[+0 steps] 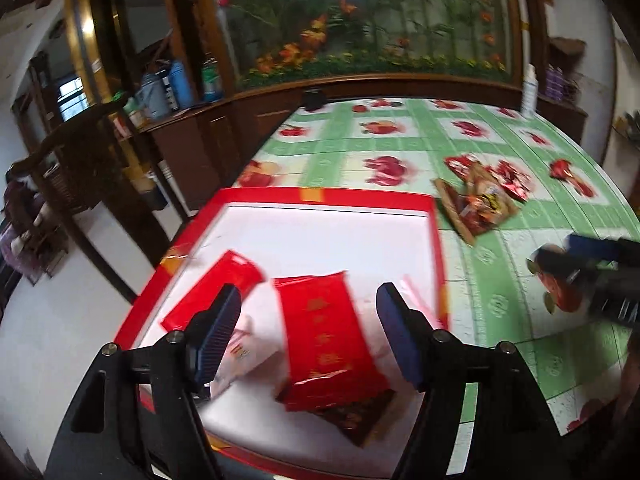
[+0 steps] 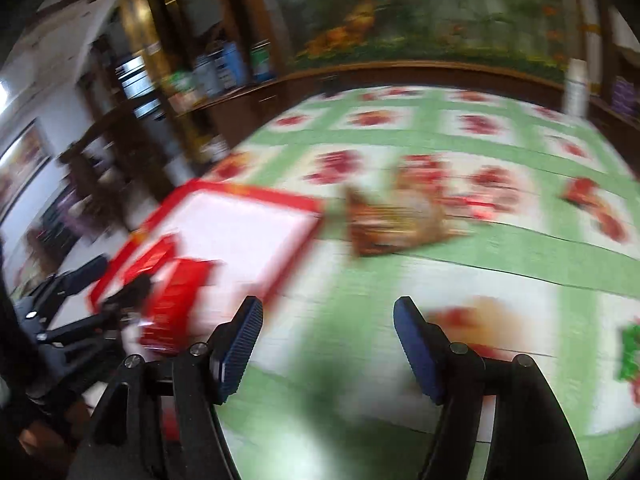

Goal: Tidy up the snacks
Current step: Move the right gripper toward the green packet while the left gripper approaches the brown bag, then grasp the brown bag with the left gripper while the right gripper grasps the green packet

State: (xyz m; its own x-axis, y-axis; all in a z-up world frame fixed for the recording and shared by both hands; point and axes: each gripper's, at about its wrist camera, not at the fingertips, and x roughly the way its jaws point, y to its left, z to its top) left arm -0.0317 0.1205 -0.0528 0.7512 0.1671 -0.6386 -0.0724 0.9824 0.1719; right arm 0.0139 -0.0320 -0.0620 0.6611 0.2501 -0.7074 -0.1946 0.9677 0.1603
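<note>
Green fruit-print tabletop. Red-rimmed tray holds about three red snack packets; a loose snack pile remains just right of it. Left tongs and right tongs gape empty.

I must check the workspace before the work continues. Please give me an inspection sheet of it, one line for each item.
Surface: table under a green checked cloth with red fruit prints.
Job's things: shallow red-rimmed box with a white inside at the table's left edge, holding glossy red snack packets; loose pile of red and brown snack packets on the cloth, right of the box.
Clutter: white bottle at the table's far edge.
Grippers: left gripper open above the packets in the box, gripping nothing; right gripper open over bare cloth.
Cables: nothing seen.
Surroundings: dark wooden cabinet, large flower picture, bottles on a shelf.
</note>
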